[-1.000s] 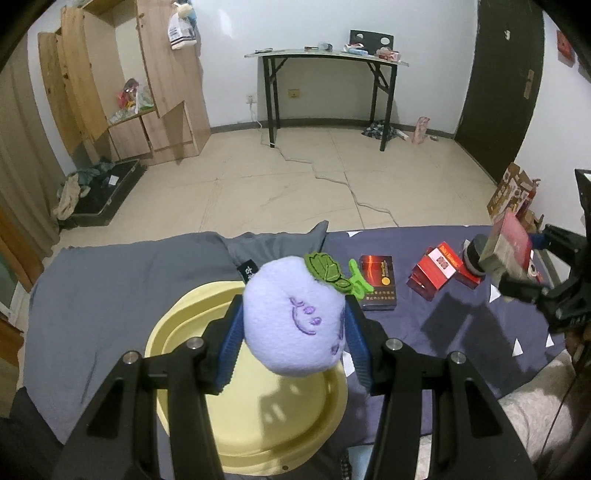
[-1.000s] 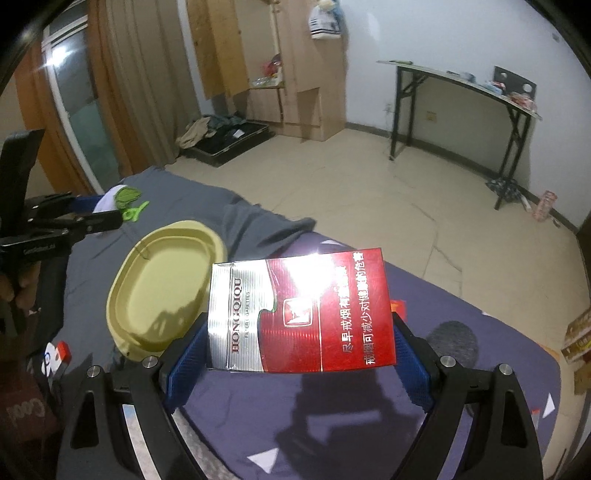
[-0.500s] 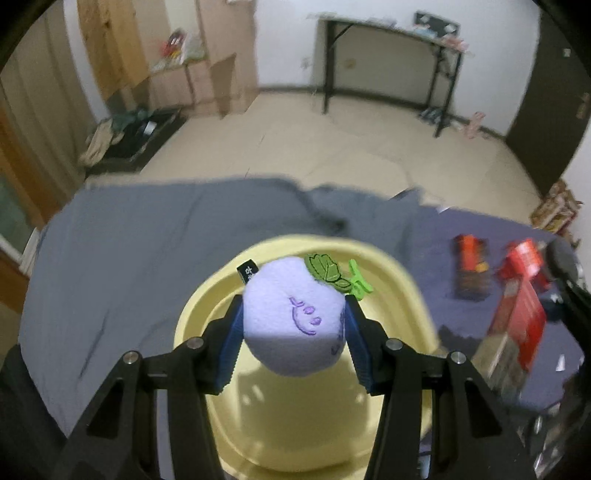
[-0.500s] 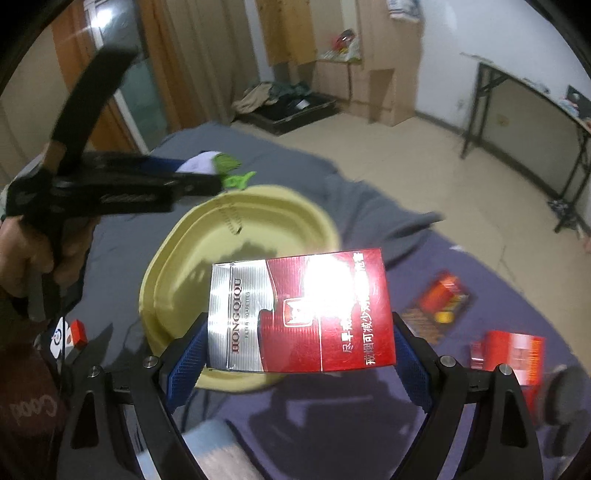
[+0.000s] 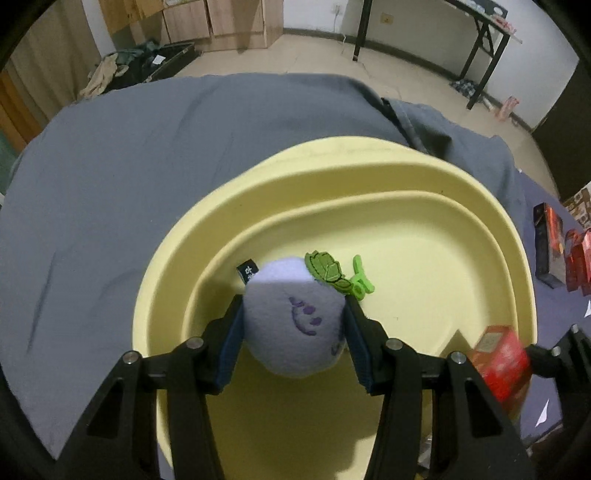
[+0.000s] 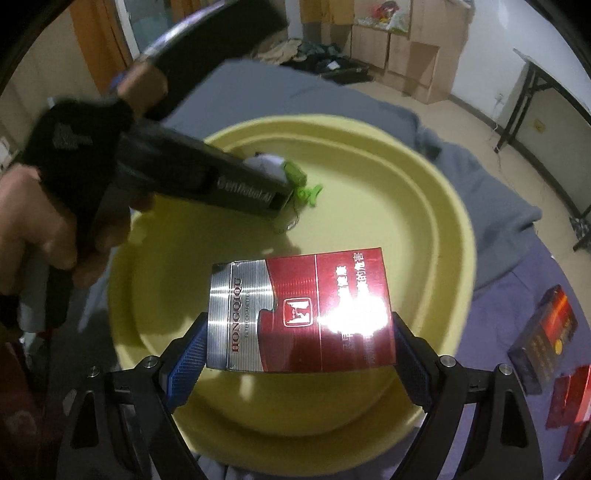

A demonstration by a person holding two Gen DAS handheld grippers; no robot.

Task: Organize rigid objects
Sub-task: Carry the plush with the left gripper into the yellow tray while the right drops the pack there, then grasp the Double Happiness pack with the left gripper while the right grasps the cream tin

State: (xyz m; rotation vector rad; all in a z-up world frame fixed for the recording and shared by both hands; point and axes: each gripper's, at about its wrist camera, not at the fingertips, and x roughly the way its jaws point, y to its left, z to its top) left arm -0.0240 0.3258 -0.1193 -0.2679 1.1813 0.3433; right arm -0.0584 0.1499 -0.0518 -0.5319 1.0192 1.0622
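Note:
My left gripper (image 5: 294,330) is shut on a lilac plush toy (image 5: 293,319) with a green leaf and a green clip, held low inside the yellow oval basin (image 5: 369,173). My right gripper (image 6: 297,343) is shut on a red and silver cigarette box (image 6: 301,310), which hangs over the near half of the same basin (image 6: 424,177). In the right wrist view the left gripper's black body (image 6: 207,177) reaches in from the left, with a hand on its handle. The red box (image 5: 502,360) shows blurred at the basin's right rim in the left wrist view.
The basin rests on a bed under a grey cover (image 5: 129,155). More red and dark boxes (image 6: 546,336) lie on the purple sheet to the right, also the boxes (image 5: 554,251) at the right edge. Beyond the bed are bare floor, wooden cupboards and a black-legged table (image 5: 476,26).
Both grippers came down and over the yellow basin, each keeping its load. The plush now sits low inside the basin and the cigarette box hangs above its near half.

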